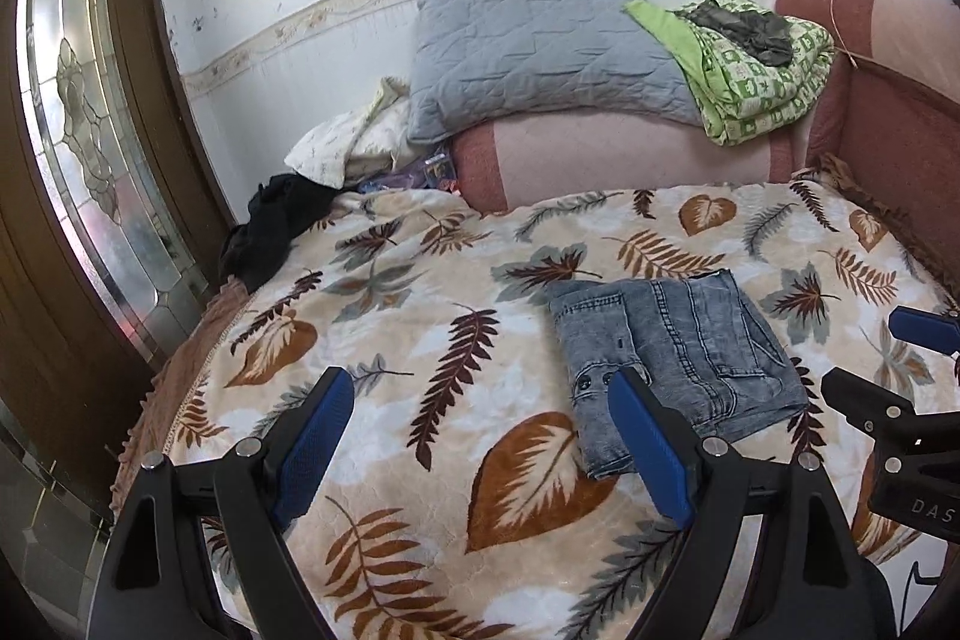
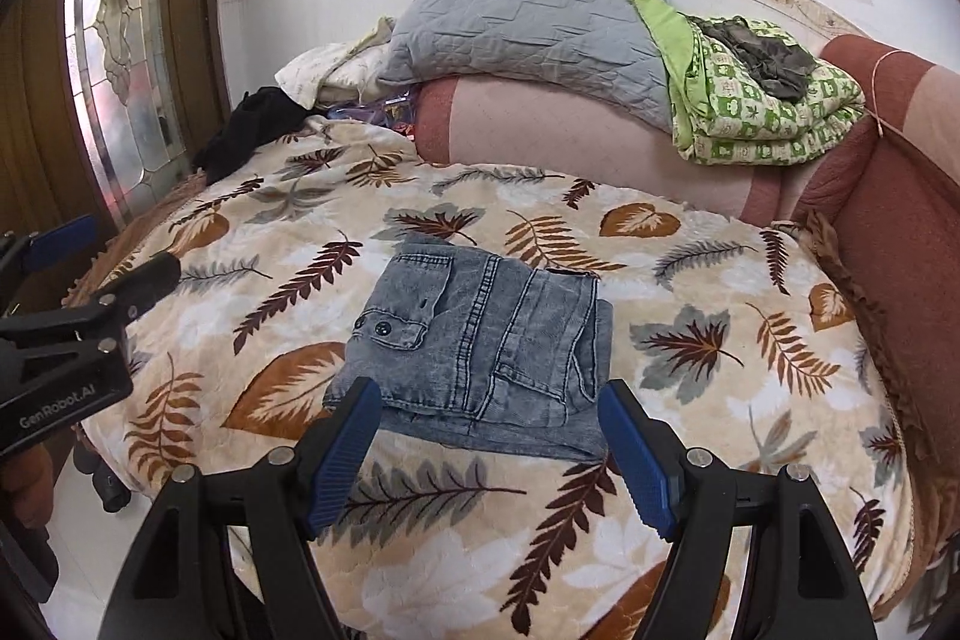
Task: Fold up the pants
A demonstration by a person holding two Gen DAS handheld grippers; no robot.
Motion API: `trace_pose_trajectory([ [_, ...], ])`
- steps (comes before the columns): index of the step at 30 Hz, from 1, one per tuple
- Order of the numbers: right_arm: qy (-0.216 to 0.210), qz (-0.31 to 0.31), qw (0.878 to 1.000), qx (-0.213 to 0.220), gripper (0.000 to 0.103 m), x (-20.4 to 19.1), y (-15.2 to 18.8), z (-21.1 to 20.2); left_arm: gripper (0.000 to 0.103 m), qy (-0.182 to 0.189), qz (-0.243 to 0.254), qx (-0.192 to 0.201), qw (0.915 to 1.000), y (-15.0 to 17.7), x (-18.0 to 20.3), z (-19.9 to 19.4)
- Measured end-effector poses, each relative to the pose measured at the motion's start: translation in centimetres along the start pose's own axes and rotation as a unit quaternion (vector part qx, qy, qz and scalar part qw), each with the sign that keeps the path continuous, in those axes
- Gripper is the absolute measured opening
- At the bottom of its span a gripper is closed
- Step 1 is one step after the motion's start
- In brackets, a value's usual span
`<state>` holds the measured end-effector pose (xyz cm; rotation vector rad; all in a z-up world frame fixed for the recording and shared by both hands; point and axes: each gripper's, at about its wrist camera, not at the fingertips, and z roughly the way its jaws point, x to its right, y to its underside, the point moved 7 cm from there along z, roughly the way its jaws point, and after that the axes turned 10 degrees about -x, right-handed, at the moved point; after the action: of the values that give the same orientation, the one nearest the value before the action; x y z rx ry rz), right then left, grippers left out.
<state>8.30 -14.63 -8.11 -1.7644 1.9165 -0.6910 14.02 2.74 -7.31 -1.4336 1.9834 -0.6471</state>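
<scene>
Your left gripper and right gripper both hang over the bed with jaws spread wide and nothing between the pads; neither touches cloth. In the right wrist view the left gripper shows at the left edge, well clear of the denim.

The leaf-print blanket covers the whole bed and is your working surface. Behind it, against the wall, a grey pillow and a green patterned quilt sit stacked on a pink bolster, and a black garment lies at the far left corner. None of these are in your way.

The pants, grey-blue denim, lie near the middle of the blanket, already folded into a compact block with the buttoned pocket flap on top. The fold looks done or nearly so.

If you want one more touch, come in low from the near edge, where a lower layer sticks out past the top one, and square that edge without dragging the stack across the plush blanket. Keep both jaws wide until you are at the cloth.
</scene>
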Motion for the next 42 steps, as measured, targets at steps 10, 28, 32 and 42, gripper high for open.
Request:
trace_pose_trajectory([
  [10,-0.005,0.001,1.000,-0.003,0.078,-1.3,-0.8,0.9,0.087,-0.003,-0.017,-0.017,0.9997,0.6,-1.5,0.8],
  [28,-0.015,-0.009,1.000,0.014,0.078,-2.3,0.8,-2.3,0.087,-0.006,-0.033,-0.002,0.9994,1.4,-1.4,-3.4],
  [32,-0.021,-0.008,0.999,0.025,0.078,-2.2,1.4,-3.8,0.087,-0.014,-0.038,0.011,0.9991,1.5,-1.3,-5.5],
  [42,-0.042,0.006,0.997,0.059,0.078,-0.5,1.8,-8.1,0.087,-0.030,-0.035,0.041,0.9981,0.3,0.2,-10.1],
])
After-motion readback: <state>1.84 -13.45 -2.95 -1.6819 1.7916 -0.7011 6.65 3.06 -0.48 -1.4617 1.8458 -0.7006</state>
